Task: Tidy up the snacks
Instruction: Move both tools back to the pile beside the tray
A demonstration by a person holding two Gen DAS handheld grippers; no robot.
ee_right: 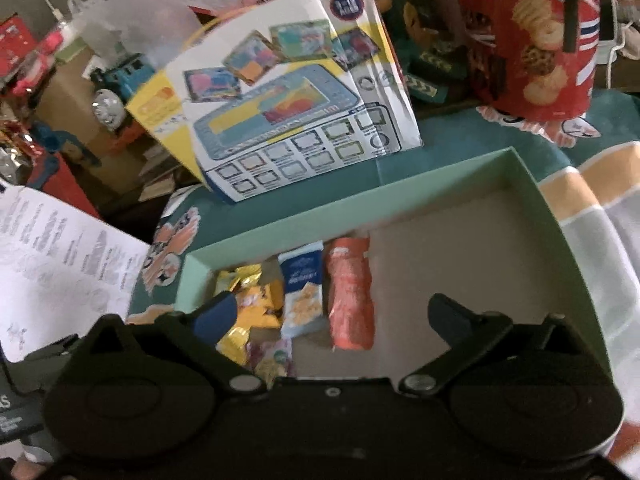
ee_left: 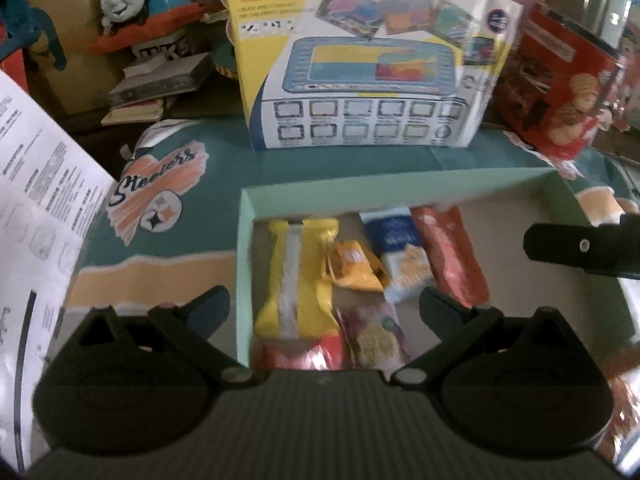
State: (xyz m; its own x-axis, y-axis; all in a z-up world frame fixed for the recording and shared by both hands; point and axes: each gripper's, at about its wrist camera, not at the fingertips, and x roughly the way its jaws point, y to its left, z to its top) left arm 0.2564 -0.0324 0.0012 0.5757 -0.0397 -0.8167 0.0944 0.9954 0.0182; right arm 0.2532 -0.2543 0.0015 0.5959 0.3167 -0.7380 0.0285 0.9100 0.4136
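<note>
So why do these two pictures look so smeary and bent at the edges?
Left wrist view: motion blur smears the snack packets in the green box, and the fisheye bows the toy carton. Right wrist view: same blur, dim corners, soft print on the red biscuit tin.

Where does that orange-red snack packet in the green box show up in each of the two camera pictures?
Left wrist view: the orange-red packet lies right of centre, rightmost in the row of snacks.
Right wrist view: the packet lies near the centre, upright in the picture.
Shared landmark: the blue-and-white snack packet directly on its left.
</note>
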